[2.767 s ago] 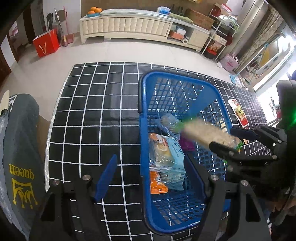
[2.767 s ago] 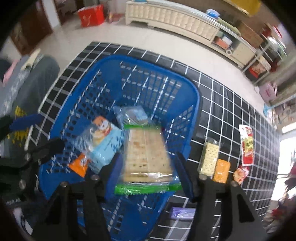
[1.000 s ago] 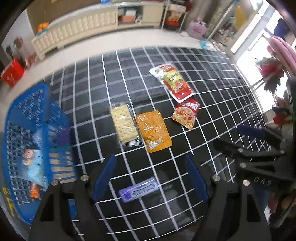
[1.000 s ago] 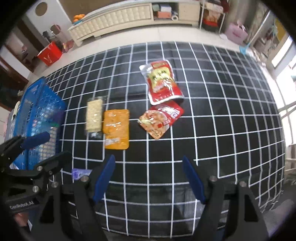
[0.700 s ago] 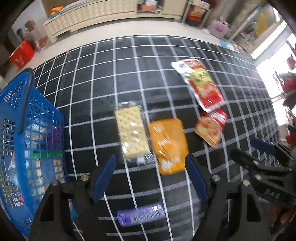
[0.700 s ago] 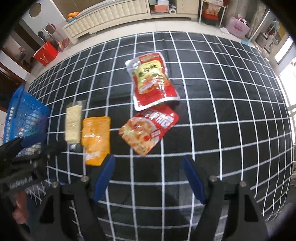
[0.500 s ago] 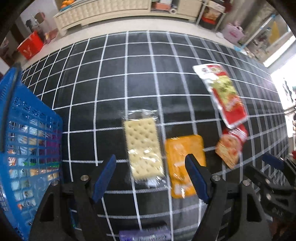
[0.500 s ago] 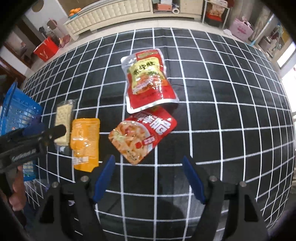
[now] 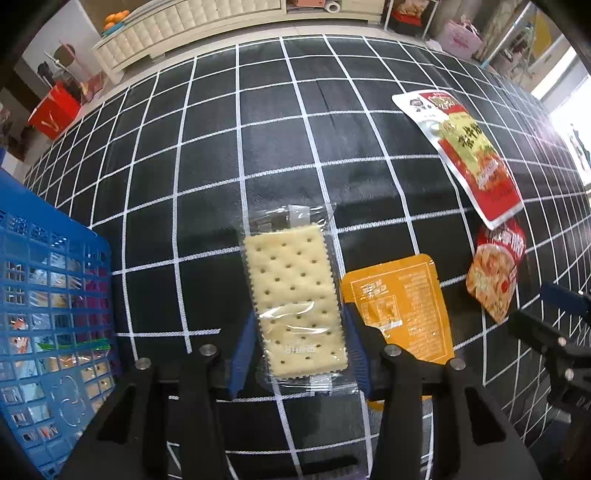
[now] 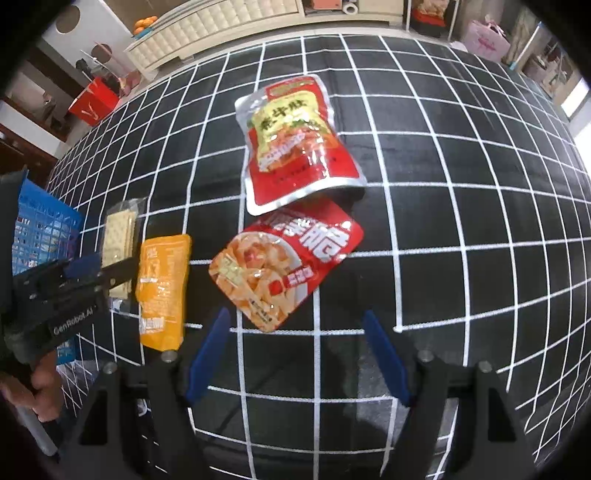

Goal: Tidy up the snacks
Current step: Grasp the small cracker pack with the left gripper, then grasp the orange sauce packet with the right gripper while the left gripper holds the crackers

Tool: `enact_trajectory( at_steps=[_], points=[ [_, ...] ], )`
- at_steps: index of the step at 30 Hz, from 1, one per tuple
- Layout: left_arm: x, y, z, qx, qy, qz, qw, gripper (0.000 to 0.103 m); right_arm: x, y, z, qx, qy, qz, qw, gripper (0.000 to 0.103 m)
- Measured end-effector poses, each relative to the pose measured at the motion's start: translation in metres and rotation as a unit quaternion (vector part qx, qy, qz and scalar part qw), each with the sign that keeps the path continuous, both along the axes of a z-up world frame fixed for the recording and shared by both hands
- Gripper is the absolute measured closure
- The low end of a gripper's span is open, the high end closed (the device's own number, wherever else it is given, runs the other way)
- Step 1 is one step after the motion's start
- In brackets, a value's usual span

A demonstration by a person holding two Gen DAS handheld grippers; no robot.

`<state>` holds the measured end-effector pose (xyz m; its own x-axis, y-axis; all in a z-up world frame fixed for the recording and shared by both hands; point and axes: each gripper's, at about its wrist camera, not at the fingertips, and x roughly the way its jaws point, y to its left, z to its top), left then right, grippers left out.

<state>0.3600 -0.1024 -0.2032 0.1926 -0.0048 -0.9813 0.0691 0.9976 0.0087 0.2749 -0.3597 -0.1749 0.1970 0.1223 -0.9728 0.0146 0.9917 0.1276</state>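
A clear pack of pale crackers (image 9: 295,291) lies flat on the black checked cloth (image 9: 207,155). My left gripper (image 9: 299,317) points down over its near end, jaws closing, a blue pad against each long edge of the wrapper. The same gripper (image 10: 79,271) shows at the left of the right wrist view. Beside the crackers lies an orange pouch (image 9: 402,310). My right gripper (image 10: 295,321) stands open just short of a red pouch with a food picture (image 10: 284,262), nothing between its pads. A larger red and yellow pouch (image 10: 295,144) lies beyond it.
A blue mesh basket (image 9: 55,236) holding several snack packs stands at the left edge of the cloth. A white cabinet (image 9: 207,18) and a red bag (image 9: 53,114) stand on the floor beyond. A hand (image 10: 29,391) grips the left tool.
Both grippers have come down closer to the cloth. The left jaws have narrowed onto the cracker pack. The right gripper has drawn nearer the red picture pouch, still wide.
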Motion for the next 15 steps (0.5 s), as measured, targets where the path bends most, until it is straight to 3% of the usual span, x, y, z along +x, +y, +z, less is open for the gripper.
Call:
enact_trajectory(
  at_steps=[4,9,15],
  points=[
    [-0.016,0.005,0.007,0.008,-0.016,-0.003,0.9998,0.061,0.0,0.008,0.003,0.001,-0.003,0.009,1.0,0.024],
    [-0.04,0.004,0.045,0.009,-0.065,-0.038,0.9971,0.061,-0.001,0.027,0.008,0.008,-0.001,0.015,1.0,0.024],
    [-0.048,0.004,0.052,0.024,-0.068,-0.041,0.9965,0.061,0.005,0.068,0.005,0.013,0.014,0.034,0.999,0.024]
  ],
)
